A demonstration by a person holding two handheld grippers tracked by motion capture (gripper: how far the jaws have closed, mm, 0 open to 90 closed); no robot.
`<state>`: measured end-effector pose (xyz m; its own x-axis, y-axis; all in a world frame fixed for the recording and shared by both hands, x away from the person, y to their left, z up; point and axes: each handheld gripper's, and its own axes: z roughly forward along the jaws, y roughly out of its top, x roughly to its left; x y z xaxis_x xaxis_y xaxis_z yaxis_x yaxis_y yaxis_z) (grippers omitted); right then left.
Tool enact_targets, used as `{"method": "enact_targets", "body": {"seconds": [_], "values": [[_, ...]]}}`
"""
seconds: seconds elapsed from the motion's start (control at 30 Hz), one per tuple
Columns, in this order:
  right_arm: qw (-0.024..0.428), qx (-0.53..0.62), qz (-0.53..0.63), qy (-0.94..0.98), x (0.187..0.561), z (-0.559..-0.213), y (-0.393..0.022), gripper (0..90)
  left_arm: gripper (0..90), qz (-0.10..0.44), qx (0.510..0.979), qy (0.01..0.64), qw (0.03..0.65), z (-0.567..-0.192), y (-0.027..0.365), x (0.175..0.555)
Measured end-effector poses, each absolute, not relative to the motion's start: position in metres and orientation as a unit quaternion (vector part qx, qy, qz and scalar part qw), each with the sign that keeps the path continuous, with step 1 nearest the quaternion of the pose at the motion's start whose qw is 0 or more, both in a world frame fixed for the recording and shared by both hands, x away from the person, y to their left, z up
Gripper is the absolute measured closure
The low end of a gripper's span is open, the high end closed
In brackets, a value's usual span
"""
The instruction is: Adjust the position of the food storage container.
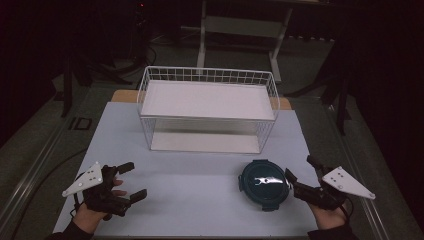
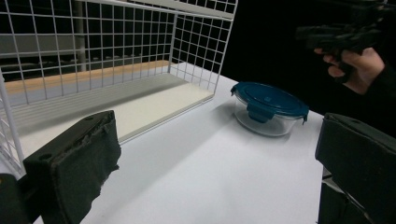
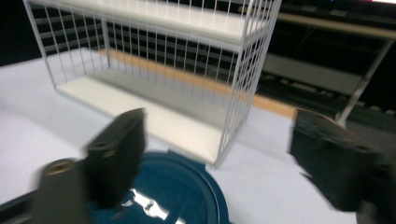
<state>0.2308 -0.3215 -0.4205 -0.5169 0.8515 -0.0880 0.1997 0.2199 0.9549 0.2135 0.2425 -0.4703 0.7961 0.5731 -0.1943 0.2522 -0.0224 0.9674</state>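
Both tools gape wide: right tool [image 1: 299, 172] beside container [image 1: 264, 184]'s rim, left tool [image 1: 131, 180] over bare table [image 1: 200, 195].

High view overhead; tool views low, sharing rack [image 1: 207, 107].

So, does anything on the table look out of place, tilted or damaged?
Nothing stands out. The round container sits flat with its blue lid on, the white wire shelf stands upright, and the left gripper and right gripper are both open, holding nothing.
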Motion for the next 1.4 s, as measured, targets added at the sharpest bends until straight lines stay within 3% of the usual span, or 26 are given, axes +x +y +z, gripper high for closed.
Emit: {"method": "enact_targets", "body": {"seconds": [0.17, 0.2, 0.37, 0.63, 0.8, 1.07, 1.4], "values": [[0.298, 0.389, 0.496, 0.717, 0.241, -0.432, -0.331, 34.6, 0.2, 0.126, 0.705, 0.292, 0.634, -0.471, 0.243, 0.214], [0.291, 0.391, 0.489, 0.724, 0.245, -0.439, -0.335, 42.8, 0.2, 0.124, 0.705, 0.293, 0.634, -0.471, 0.243, 0.214], [0.273, 0.405, 0.459, 0.742, 0.253, -0.457, -0.343, 64.4, 0.2, 0.123, 0.704, 0.292, 0.635, -0.471, 0.243, 0.214], [0.249, 0.42, 0.421, 0.764, 0.261, -0.482, -0.353, 83.4, 0.2, 0.122, 0.705, 0.291, 0.635, -0.471, 0.243, 0.213], [0.239, 0.422, 0.405, 0.775, 0.263, -0.491, -0.356, 89.6, 0.2, 0.121, 0.706, 0.291, 0.634, -0.471, 0.243, 0.214], [0.203, 0.42, 0.402, 0.788, 0.26, -0.501, -0.358, 90.0, 0.2, 0.121, 0.706, 0.291, 0.634, -0.471, 0.243, 0.214], [0.204, 0.42, 0.402, 0.788, 0.258, -0.5, -0.353, 90.0, 0.2, 0.118, 0.71, 0.289, 0.631, -0.472, 0.241, 0.215]]}}
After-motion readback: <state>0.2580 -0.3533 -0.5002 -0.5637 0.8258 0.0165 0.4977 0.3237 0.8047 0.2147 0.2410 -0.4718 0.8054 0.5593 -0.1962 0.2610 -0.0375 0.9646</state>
